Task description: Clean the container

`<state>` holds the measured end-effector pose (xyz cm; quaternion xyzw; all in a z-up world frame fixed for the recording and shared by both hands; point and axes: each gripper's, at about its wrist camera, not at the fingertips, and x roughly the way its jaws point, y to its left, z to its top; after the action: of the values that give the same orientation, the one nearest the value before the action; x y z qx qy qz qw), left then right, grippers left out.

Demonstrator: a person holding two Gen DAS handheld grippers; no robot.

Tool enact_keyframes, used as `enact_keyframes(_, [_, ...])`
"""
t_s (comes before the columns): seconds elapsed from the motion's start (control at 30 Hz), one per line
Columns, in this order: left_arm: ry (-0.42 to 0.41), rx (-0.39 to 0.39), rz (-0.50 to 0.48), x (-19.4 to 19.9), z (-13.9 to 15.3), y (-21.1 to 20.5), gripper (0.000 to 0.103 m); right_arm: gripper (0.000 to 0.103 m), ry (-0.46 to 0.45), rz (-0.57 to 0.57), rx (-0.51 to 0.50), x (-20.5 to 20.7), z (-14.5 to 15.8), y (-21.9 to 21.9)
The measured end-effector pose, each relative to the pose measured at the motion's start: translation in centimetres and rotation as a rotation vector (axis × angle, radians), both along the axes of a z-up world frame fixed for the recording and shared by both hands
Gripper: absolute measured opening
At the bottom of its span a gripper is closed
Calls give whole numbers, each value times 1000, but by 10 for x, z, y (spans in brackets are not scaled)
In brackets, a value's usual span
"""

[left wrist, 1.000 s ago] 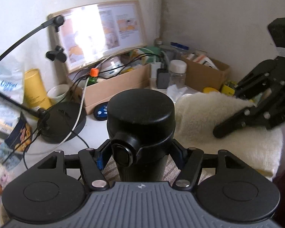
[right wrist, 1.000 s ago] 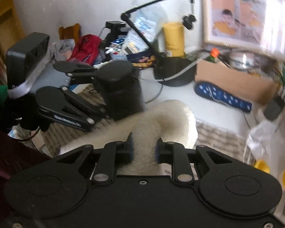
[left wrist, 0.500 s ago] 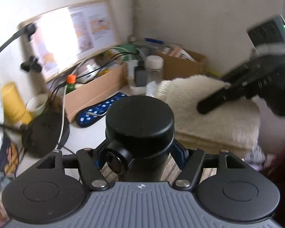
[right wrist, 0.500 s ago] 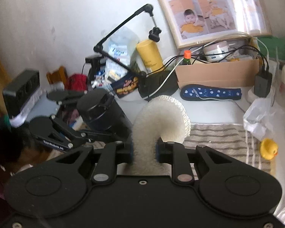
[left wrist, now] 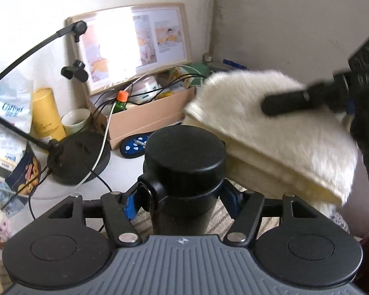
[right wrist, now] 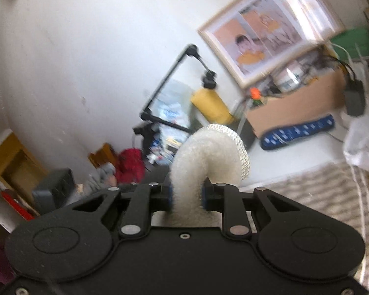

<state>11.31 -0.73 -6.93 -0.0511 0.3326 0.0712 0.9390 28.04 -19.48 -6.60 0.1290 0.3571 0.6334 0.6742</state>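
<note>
Left gripper (left wrist: 182,200) around upright flask (left wrist: 184,172)

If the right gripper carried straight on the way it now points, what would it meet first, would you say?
Probably the folded white cloth that the right gripper is clamped on. Beyond it the nearest things look like the desk clutter by the yellow canister, though depth is unclear.

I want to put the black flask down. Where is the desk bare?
Bare white desk lies between the lamp base, the blue spotted case and the flask. The striped mat is also free. Crowded: the back wall behind the cardboard box.
</note>
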Motion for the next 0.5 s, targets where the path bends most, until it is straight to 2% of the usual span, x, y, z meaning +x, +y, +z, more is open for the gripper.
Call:
enact_keyframes(0.1, [-1, -8, 6, -1, 0, 1, 65, 20, 1, -6, 46, 2, 9, 3])
enact_keyframes(0.27, [-2, -11, 7, -4, 0, 2, 65, 20, 93, -19, 154, 13, 11, -3])
enact_keyframes(0.33, [-3, -11, 6, -5, 0, 2, 65, 20, 187, -14, 177, 20, -4, -2])
enact_keyframes(0.37, [-4, -12, 5, -5, 0, 3, 65, 20, 262, -9, 183, 24, -18, 0])
enact_keyframes(0.43, [-2, -14, 3, -5, 0, 4, 65, 20, 409, -25, 131, 30, -56, 8])
enact_keyframes(0.5, [1, -17, 1, -5, 0, 5, 65, 20, 446, -30, 39, 27, -86, 17])
